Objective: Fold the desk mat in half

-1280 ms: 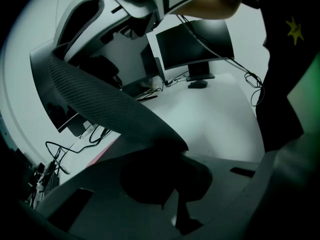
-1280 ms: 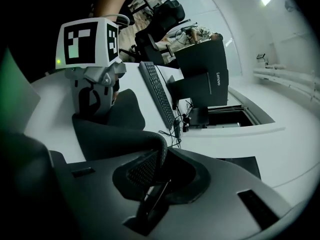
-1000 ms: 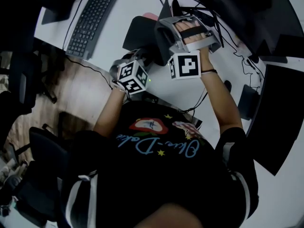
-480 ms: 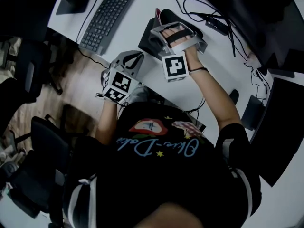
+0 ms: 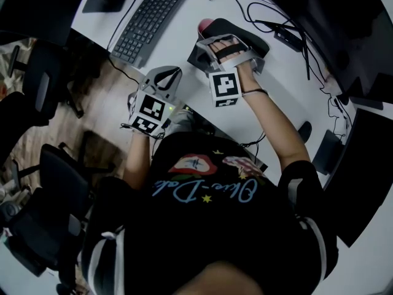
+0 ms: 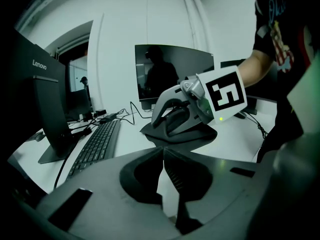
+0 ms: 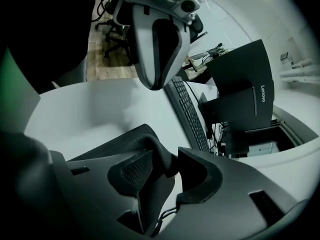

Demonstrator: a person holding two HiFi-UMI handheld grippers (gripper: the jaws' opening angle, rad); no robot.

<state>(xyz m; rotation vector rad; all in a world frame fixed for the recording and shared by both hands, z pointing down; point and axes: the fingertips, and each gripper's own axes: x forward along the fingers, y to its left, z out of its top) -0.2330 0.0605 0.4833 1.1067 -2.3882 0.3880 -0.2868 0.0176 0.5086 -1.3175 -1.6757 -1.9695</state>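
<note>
Moving up the head view over the last second, the right gripper (image 7: pixel 165 157) is now sitting over the desk mat (image 5: pixel 244 29), and the left gripper (image 6: pixel 163 154) is hanging back at the near edge of the desk (image 5: pixel 179 43), left of centre. The mat is lying bunched and doubled at upper centre, dark side up, with a sliver of pink underside (image 5: pixel 204 25) peeking out at its left end. In the right gripper view its jaws are opening with a rounded hump of the mat standing between them, close against one pad and clear of the other. The left gripper's jaws are pressing together on nothing. The step in hand looks like letting go of the folded edge. It is probably going best if the jaws are spreading fully before the gripper is lifting, so no pad is dragging the top layer back, and the closed left gripper could be pressing the fold flat. The keyboard (image 5: pixel 151 17) is lying just left of the mat, cables (image 5: pixel 287 28) are trailing at upper right, and a monitor (image 6: pixel 41 101) is standing beyond, so the room for sliding the mat sideways is looking tight.
</note>
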